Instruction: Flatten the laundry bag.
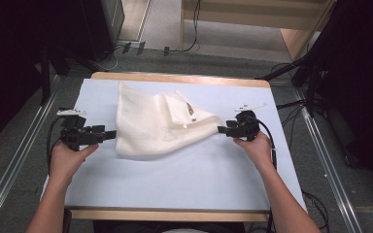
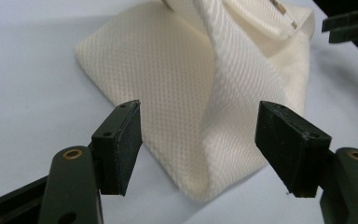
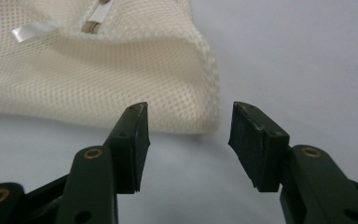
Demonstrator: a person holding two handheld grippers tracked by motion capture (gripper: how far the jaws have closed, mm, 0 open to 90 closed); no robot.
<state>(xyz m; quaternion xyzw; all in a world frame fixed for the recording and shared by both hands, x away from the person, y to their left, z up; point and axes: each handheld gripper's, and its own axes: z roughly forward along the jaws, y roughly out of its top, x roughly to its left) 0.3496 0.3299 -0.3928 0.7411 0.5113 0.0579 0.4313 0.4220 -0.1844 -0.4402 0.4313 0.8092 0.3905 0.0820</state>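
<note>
Mesh cloth (image 1: 150,127) folded, underside hidden — left tongs (image 2: 198,144), right tongs (image 3: 189,144) both wide, empty.

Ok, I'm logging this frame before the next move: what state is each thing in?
Mesh bag: lying crumpled on the table, partly folded over itself, held by neither gripper.
Left gripper: open, jaws at the bag's edge.
Right gripper: open, just short of the bag's corner.
</note>
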